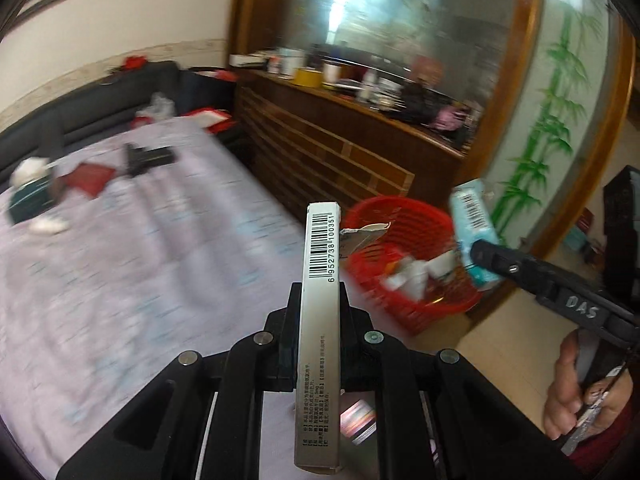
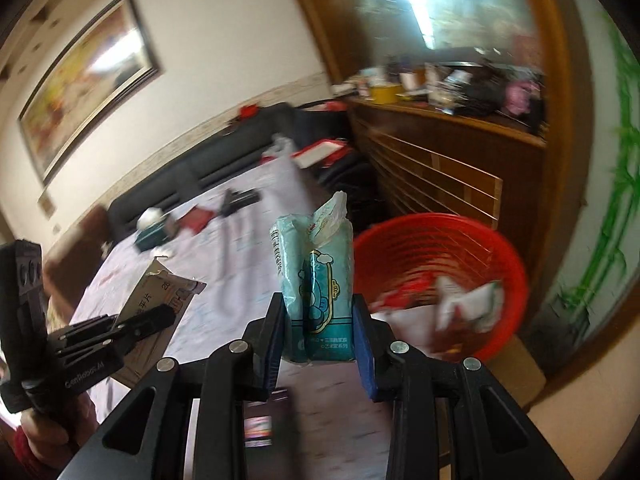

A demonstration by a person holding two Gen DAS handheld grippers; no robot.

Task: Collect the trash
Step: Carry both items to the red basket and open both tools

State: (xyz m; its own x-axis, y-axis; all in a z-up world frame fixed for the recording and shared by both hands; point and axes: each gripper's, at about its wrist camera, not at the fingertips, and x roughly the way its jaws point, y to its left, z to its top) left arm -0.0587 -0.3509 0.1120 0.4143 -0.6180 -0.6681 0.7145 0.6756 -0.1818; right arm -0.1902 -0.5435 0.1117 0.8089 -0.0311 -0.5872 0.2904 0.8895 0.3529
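Silver-grey cardboard forms the long, narrow box (image 1: 320, 320) clamped edge-on between the black plastic jaws of the left gripper (image 1: 320, 292). A printed barcode runs along the box's upper edge, and its torn flap sticks out to the right at the far end. In the right wrist view the same box (image 2: 160, 292) shows its broad, flat, creased face, pinched by the left gripper (image 2: 160, 316).

The right gripper (image 2: 318, 320) has its blue-padded jaws pressed against both sides of a soft, crinkled tissue packet (image 2: 316, 280), pale teal plastic film with a cartoon print and a loose wisp of clear film at the top. From the left wrist view this tissue packet (image 1: 474, 232) hangs over the near rim of the basket, held by the right gripper (image 1: 480, 254).

Beyond both grippers sits a round red plastic basket (image 2: 508, 264) with ribbed, slatted walls, on the floor just beside the table (image 1: 120, 260). Inside lie crumpled white and red paper scraps (image 2: 464, 300). The table wears a pale lilac cloth, softly wrinkled. At its far end rest a dark green tissue box (image 1: 30, 200), a flat red booklet (image 1: 88, 178) and a black device (image 1: 148, 156), blurred.
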